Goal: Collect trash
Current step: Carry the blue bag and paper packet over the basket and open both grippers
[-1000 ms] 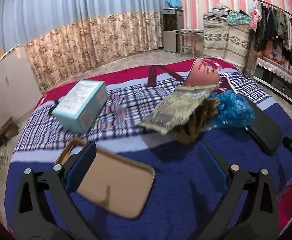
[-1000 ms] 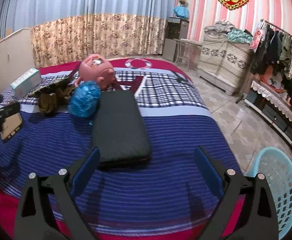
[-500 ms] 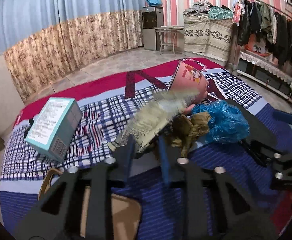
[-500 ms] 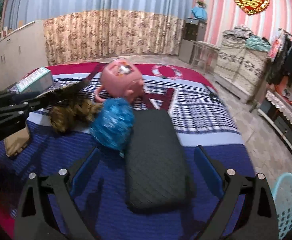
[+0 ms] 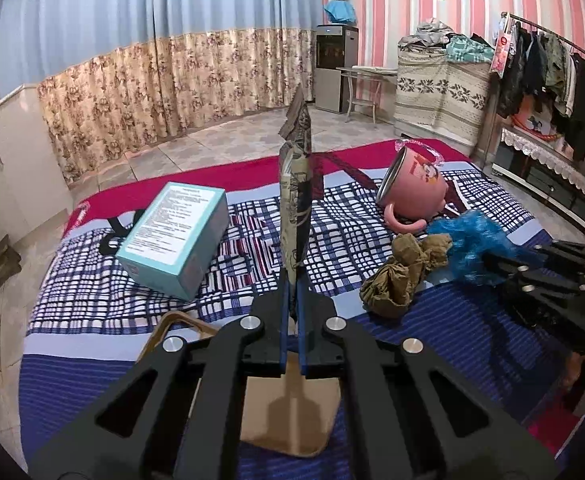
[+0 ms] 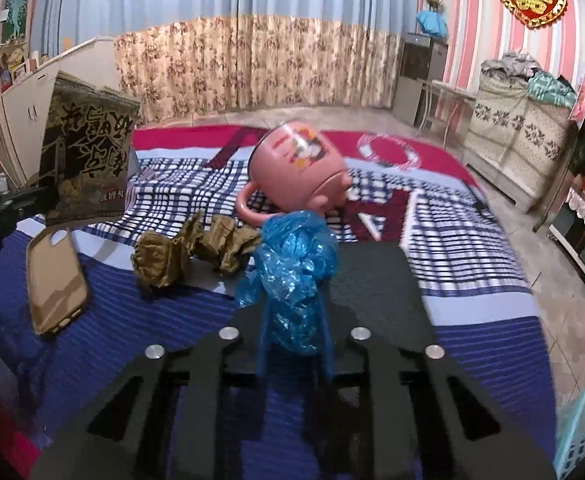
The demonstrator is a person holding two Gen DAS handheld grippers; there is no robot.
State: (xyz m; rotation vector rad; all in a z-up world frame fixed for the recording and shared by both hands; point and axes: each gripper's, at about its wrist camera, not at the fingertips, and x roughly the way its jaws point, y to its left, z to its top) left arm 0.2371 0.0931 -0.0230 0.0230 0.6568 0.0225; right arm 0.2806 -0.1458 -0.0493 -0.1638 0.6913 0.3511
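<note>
Right wrist view: right tool (image 6: 294,344) clamped on blue plastic bag (image 6: 292,276), left tool (image 5: 292,320) pinching upright wrapper (image 5: 296,208); crumpled brown paper (image 6: 196,250) on bed, far-left of right tool, between both.

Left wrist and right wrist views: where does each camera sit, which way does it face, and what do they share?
Left wrist: behind the left tongs, facing across the bed; they pinch a snack wrapper edge-on; right tongs at right.
Right wrist: behind the right tongs, shut on the blue plastic bag; basket lower right.
Shared: pink mug, crumpled brown paper, phone case.
</note>
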